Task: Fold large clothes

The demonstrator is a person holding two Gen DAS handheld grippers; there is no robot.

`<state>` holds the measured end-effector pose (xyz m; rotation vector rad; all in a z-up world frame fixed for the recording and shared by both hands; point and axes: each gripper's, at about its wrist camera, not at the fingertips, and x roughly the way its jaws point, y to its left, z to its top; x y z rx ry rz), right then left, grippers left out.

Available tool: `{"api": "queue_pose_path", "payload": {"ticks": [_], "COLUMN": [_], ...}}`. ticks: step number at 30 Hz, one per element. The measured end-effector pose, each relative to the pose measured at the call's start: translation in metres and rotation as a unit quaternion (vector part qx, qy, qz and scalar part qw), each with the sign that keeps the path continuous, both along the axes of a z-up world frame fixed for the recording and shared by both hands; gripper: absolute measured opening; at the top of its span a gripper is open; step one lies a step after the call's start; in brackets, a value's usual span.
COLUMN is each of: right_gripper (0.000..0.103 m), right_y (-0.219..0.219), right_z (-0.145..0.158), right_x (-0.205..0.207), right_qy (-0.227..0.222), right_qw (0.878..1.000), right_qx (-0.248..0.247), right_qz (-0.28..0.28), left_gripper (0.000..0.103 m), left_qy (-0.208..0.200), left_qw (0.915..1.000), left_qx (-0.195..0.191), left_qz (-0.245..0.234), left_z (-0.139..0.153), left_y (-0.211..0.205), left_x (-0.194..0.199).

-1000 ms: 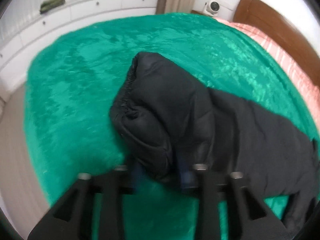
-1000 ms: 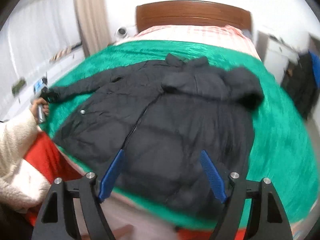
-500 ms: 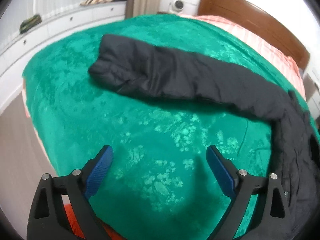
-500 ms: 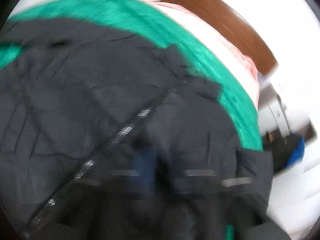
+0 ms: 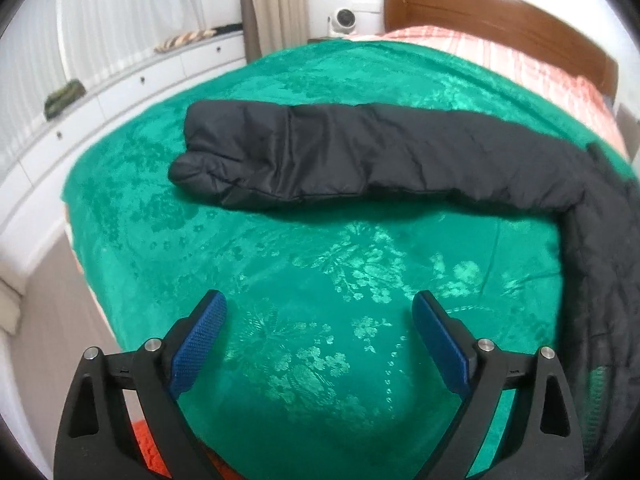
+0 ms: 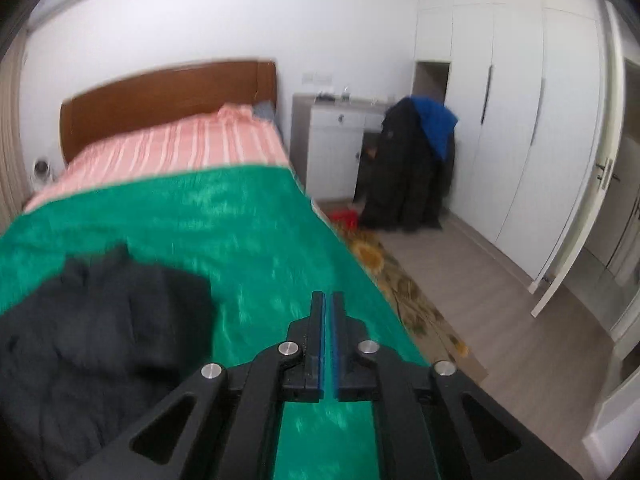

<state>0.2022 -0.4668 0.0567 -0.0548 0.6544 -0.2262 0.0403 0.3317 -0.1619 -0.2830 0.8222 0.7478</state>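
A black puffer jacket lies on the green blanket (image 5: pixel 320 280) of the bed. In the left wrist view its sleeve (image 5: pixel 320 156) stretches out flat to the left, and the body runs off the right edge (image 5: pixel 600 280). My left gripper (image 5: pixel 320 312) is open and empty, above bare blanket in front of the sleeve. In the right wrist view part of the jacket (image 6: pixel 92 332) lies at the lower left. My right gripper (image 6: pixel 327 300) is shut with nothing visible between its pads, above the green blanket (image 6: pixel 240 220) near the bed's right edge.
The wooden headboard (image 6: pixel 160 92) and a striped pink sheet (image 6: pixel 172 148) are at the far end. A white drawer bench (image 5: pixel 120 92) runs along the left. To the right are a floor rug (image 6: pixel 400 292), a chair draped with dark clothes (image 6: pixel 412 168) and white wardrobes (image 6: pixel 520 120).
My left gripper let go of the sleeve cuff, opened and drew back, leaving the sleeve laid out flat. My right gripper closed and swung right, from over the jacket to the bed's right edge.
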Motion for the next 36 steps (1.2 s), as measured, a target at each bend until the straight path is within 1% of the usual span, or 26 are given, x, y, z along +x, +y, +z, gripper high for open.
{"api": "queue_pose_path", "payload": {"ticks": [1,2,3,4,5,7,9,11,12,14,15,16,17,18,19,22,23,25,27,28,30,32,33,34,35,36], "right_gripper": [0.021,0.031,0.058,0.076,0.078,0.078,0.078,0.078,0.078,0.078,0.077,0.068,0.057,0.034,0.026,0.021,0.021,0.020,0.018,0.018,0.017,0.017,0.017,0.016,0.016,0.016], "right_y": [0.010,0.025,0.049,0.073,0.102,0.171,0.252,0.318,0.351,0.387,0.396,0.395,0.384,0.363,0.354,0.269,0.240,0.162,0.081,0.048,-0.024,-0.080,-0.106,-0.128,-0.147,-0.155], "right_z": [-0.010,-0.023,-0.035,-0.043,-0.052,-0.070,-0.092,-0.119,-0.136,-0.166,-0.181,-0.193,-0.196,-0.190,-0.179,-0.110,-0.088,-0.044,-0.008,0.007,0.015,0.004,-0.009,-0.024,-0.049,-0.067], "right_x": [0.002,0.004,0.007,0.009,0.014,0.023,0.030,0.036,0.042,0.058,0.071,0.090,0.104,0.113,0.115,0.108,0.105,0.093,0.070,0.052,0.027,0.005,-0.005,-0.010,-0.019,-0.025], "right_qy": [0.017,0.035,0.050,0.058,0.064,0.082,0.099,0.114,0.121,0.123,0.126,0.143,0.161,0.165,0.153,0.080,0.060,0.022,-0.010,-0.023,-0.039,-0.035,-0.026,-0.015,0.005,0.021], "right_qw": [1.000,0.998,0.996,0.992,0.986,0.967,0.936,0.906,0.892,0.882,0.885,0.893,0.901,0.921,0.932,0.966,0.973,0.986,0.992,0.994,0.995,0.991,0.987,0.983,0.978,0.975], "right_qx": [-0.004,-0.004,0.003,0.008,0.012,-0.005,-0.044,-0.095,-0.130,-0.194,-0.218,-0.218,-0.190,-0.137,-0.116,-0.034,-0.010,0.040,0.080,0.090,0.097,0.109,0.127,0.145,0.156,0.161], "right_qz": [0.019,0.045,0.080,0.111,0.151,0.239,0.334,0.397,0.416,0.411,0.391,0.367,0.354,0.325,0.306,0.243,0.221,0.161,0.096,0.064,-0.003,-0.062,-0.092,-0.114,-0.139,-0.150], "left_gripper": [0.095,0.095,0.095,0.095,0.095,0.095,0.095,0.096,0.096,0.096,0.097,0.097,0.097,0.097,0.097,0.097,0.097,0.097,0.097,0.097,0.097,0.097,0.097,0.097,0.097,0.097], "left_qy": [0.009,0.015,0.018,0.021,0.023,0.029,0.034,0.036,0.035,0.032,0.030,0.028,0.025,0.023,0.020,0.011,0.008,0.002,-0.001,-0.002,0.000,0.004,0.008,0.010,0.012,0.016], "left_qw": [0.9999,0.9998,0.9996,0.9995,0.9994,0.9991,0.9989,0.9989,0.9991,0.9993,0.9995,0.9995,0.9995,0.9995,0.9994,0.9987,0.9985,0.9978,0.9974,0.9975,0.9978,0.9983,0.9987,0.9989,0.9991,0.9994], "left_qx": [0.009,0.015,0.019,0.021,0.023,0.031,0.032,0.029,0.024,0.015,0.006,-0.003,-0.010,-0.015,-0.023,-0.045,-0.050,-0.060,-0.064,-0.062,-0.057,-0.050,-0.042,-0.036,-0.031,-0.024], "left_qz": [0.004,0.007,0.008,0.008,0.008,0.007,0.006,0.007,0.009,0.010,0.012,0.012,0.013,0.013,0.014,0.020,0.023,0.030,0.033,0.033,0.033,0.031,0.029,0.027,0.025,0.022], "left_z": [-0.001,-0.002,-0.003,-0.004,-0.004,-0.005,-0.006,-0.008,-0.009,-0.010,-0.011,-0.011,-0.012,-0.012,-0.013,-0.015,-0.015,-0.016,-0.016,-0.016,-0.015,-0.015,-0.015,-0.015,-0.014,-0.014], "left_y": [-0.002,-0.004,-0.006,-0.007,-0.008,-0.011,-0.012,-0.010,-0.009,-0.004,-0.001,0.002,0.004,0.007,0.010,0.018,0.020,0.023,0.024,0.023,0.020,0.017,0.015,0.013,0.011,0.007], "left_x": [0.003,0.005,0.005,0.006,0.006,0.007,0.008,0.009,0.009,0.008,0.007,0.007,0.006,0.005,0.005,0.002,0.001,-0.001,-0.003,-0.004,-0.004,-0.002,-0.001,-0.001,0.000,0.002]}}
